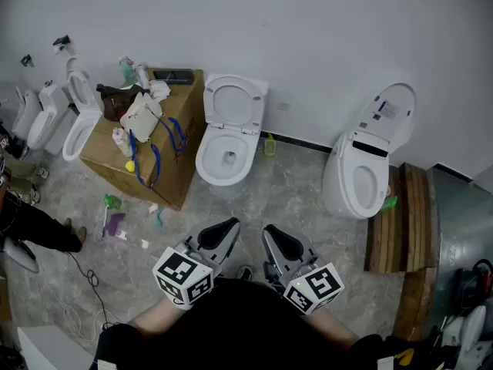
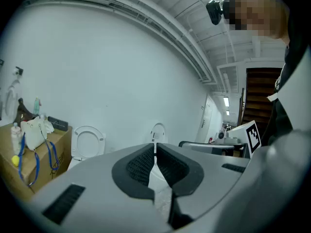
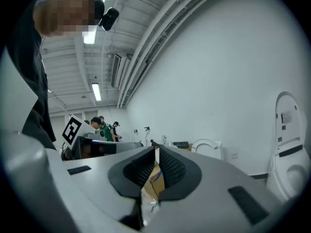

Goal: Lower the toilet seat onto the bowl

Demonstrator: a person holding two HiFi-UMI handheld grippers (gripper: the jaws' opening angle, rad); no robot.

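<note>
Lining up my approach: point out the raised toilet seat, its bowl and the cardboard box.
raised toilet seat [image 1: 235,84], head view, top of the ring.
bowl [image 1: 222,180], head view, front rim.
cardboard box [image 1: 187,168], head view, side face.

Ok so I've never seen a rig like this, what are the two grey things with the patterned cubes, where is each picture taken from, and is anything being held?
Those are two hand-held grippers: one person holds the left gripper and the right gripper. The wide picture comes from a camera on that person's head, looking down. The other two come from cameras riding on each gripper, looking along its fingers. Both pairs of fingers are closed and hold nothing. On the floor ahead stands a toilet with its seat raised, a cardboard box with clutter on top beside it, and a second toilet further right.
</note>
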